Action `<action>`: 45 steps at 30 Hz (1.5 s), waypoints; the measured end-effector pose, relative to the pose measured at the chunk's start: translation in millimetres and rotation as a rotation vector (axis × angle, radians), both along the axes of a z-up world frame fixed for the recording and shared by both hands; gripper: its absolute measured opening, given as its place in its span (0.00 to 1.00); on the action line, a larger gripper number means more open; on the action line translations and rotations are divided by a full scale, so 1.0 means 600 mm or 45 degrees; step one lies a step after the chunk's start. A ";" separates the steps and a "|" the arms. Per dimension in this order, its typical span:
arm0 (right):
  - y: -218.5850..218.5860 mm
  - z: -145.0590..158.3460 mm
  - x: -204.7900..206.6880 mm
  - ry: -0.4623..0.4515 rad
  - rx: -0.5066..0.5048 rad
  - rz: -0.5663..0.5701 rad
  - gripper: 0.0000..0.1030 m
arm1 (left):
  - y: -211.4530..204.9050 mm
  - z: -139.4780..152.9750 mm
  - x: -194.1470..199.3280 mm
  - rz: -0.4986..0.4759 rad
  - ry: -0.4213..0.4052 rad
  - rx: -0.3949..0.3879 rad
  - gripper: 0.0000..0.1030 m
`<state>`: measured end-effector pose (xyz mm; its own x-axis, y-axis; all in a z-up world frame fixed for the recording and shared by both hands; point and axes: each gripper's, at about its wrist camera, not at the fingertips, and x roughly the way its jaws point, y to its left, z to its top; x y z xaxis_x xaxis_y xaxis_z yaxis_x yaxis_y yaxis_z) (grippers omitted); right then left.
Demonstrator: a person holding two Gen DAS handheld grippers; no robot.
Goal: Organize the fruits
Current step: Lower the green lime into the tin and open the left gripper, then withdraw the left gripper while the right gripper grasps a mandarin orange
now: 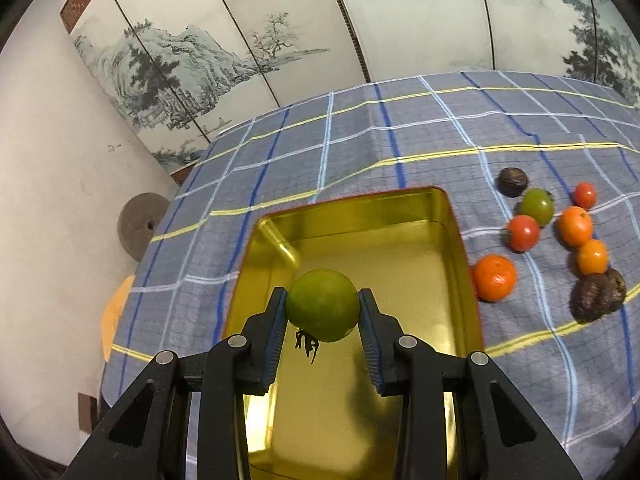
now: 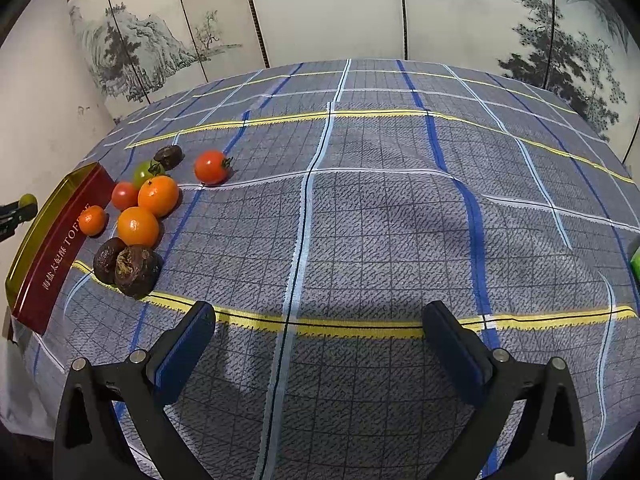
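Note:
My left gripper [image 1: 322, 306] is shut on a green tomato [image 1: 322, 304] and holds it above the gold tin tray [image 1: 456, 224], whose inside holds no fruit. Right of the tray lie oranges [image 1: 494, 283], red tomatoes [image 1: 523, 232], another green tomato [image 1: 537, 205] and dark wrinkled fruits [image 1: 597, 295]. My right gripper [image 2: 320, 340] is open and empty over the plaid cloth, right of the fruit pile. In the right wrist view the tray [image 2: 60, 236] shows its red side, with oranges [image 2: 138, 226], a red tomato [image 2: 211, 167] and dark fruits [image 2: 136, 270] beside it.
A blue plaid cloth [image 2: 380, 220] covers the table. A painted folding screen [image 1: 280, 32] stands behind it. A round grey object [image 1: 140, 224] sits beyond the table's left edge. A green object [image 2: 635, 258] shows at the right edge.

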<state>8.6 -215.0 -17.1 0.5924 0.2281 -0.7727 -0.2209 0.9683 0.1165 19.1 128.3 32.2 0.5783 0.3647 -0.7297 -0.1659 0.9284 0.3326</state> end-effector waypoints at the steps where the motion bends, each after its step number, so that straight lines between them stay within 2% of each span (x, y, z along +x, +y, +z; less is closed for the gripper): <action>1: 0.000 0.000 0.000 0.000 -0.001 0.000 1.00 | 0.003 0.001 0.005 0.000 0.000 0.007 0.35; 6: 0.001 -0.001 0.001 0.001 -0.006 0.001 1.00 | 0.024 -0.004 0.032 0.016 0.045 -0.024 0.35; 17: 0.006 -0.003 0.003 0.005 -0.037 0.002 1.00 | 0.063 -0.035 0.095 0.070 0.125 -0.016 0.36; 25: 0.018 -0.006 0.005 0.008 -0.076 0.002 1.00 | 0.080 -0.051 0.131 0.102 0.134 0.025 0.36; 28: 0.019 -0.006 0.004 0.009 -0.086 0.001 1.00 | 0.087 -0.054 0.139 0.111 0.146 0.001 0.38; 30: 0.019 -0.006 0.004 0.010 -0.090 0.000 1.00 | 0.087 -0.052 0.138 0.116 0.119 0.020 0.42; 33: 0.021 -0.006 0.004 0.012 -0.101 0.000 1.00 | 0.087 -0.037 0.129 0.103 0.060 0.018 0.57; 34: 0.021 -0.006 0.004 0.012 -0.103 0.000 1.00 | 0.087 -0.030 0.124 0.104 0.039 0.014 0.59; 40: 0.019 -0.002 0.001 0.003 -0.071 0.002 0.98 | 0.076 0.022 0.056 0.114 -0.094 -0.017 0.59; 43: 0.051 0.034 -0.009 -0.044 -0.010 0.132 0.77 | 0.072 0.043 0.005 0.118 -0.159 -0.053 0.59; 45: 0.102 0.070 -0.019 -0.091 0.027 0.308 0.77 | 0.066 0.052 -0.035 0.133 -0.193 -0.064 0.59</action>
<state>-2.7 -153.8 24.8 0.5716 0.3859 -0.7241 -0.4545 0.8837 0.1122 -1.6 167.8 63.3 0.6442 0.3934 -0.6559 -0.3066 0.9185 0.2497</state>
